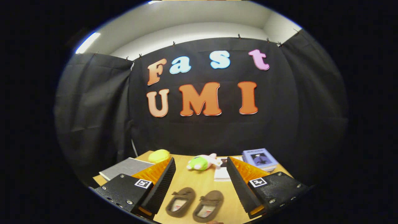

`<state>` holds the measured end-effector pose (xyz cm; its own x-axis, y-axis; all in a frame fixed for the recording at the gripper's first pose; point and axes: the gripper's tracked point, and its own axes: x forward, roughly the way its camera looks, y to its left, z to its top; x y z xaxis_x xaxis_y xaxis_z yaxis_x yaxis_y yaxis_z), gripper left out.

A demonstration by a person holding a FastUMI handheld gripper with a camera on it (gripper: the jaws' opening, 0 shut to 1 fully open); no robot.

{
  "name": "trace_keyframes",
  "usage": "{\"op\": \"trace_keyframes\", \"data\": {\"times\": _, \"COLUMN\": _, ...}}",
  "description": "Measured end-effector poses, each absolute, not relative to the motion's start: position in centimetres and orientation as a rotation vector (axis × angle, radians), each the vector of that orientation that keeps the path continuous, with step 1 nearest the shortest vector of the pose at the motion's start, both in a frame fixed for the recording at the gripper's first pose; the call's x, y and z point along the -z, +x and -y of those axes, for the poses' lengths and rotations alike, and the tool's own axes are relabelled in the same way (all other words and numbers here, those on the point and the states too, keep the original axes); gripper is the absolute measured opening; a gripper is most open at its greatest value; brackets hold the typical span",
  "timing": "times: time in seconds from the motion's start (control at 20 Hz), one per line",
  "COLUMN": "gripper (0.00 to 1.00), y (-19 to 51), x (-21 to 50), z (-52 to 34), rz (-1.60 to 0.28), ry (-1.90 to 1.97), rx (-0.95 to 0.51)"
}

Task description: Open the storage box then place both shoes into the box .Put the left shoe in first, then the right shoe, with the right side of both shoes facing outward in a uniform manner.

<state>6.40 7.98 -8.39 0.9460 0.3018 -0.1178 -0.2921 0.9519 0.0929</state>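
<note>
Table (pixel 189 183); shoes (pixel 194 202) between spread fingers (pixel 161 183), partly cropped.

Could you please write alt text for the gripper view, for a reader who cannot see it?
The open tool hovers above a pair of brown shoes lying side by side on a wooden table. Beyond its fingers lie a green plush toy, a yellow ball and books.

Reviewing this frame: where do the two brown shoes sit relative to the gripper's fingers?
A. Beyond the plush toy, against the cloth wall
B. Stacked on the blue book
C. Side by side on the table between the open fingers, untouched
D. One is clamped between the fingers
C: the two brown shoes lie side by side on the wooden table, between the spread fingers of the gripper, neither finger touching them.
</note>
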Motion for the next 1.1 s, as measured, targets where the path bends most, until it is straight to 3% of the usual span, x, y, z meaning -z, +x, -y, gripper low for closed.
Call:
{"op": "trace_keyframes", "data": {"times": 0.4, "gripper": 0.98, "y": 6.6, "x": 17.7, "z": -19.5, "rz": -0.426, "ry": 0.451, "rx": -0.650}}
{"op": "trace_keyframes", "data": {"times": 0.7, "gripper": 0.98, "y": 7.4, "x": 23.6, "z": -24.6, "rz": -0.624, "ry": 0.665, "rx": -0.706}}
{"op": "trace_keyframes", "data": {"times": 1.1, "gripper": 0.98, "y": 7.9, "x": 26.7, "z": -29.8, "rz": -0.715, "ry": 0.716, "rx": -0.760}}
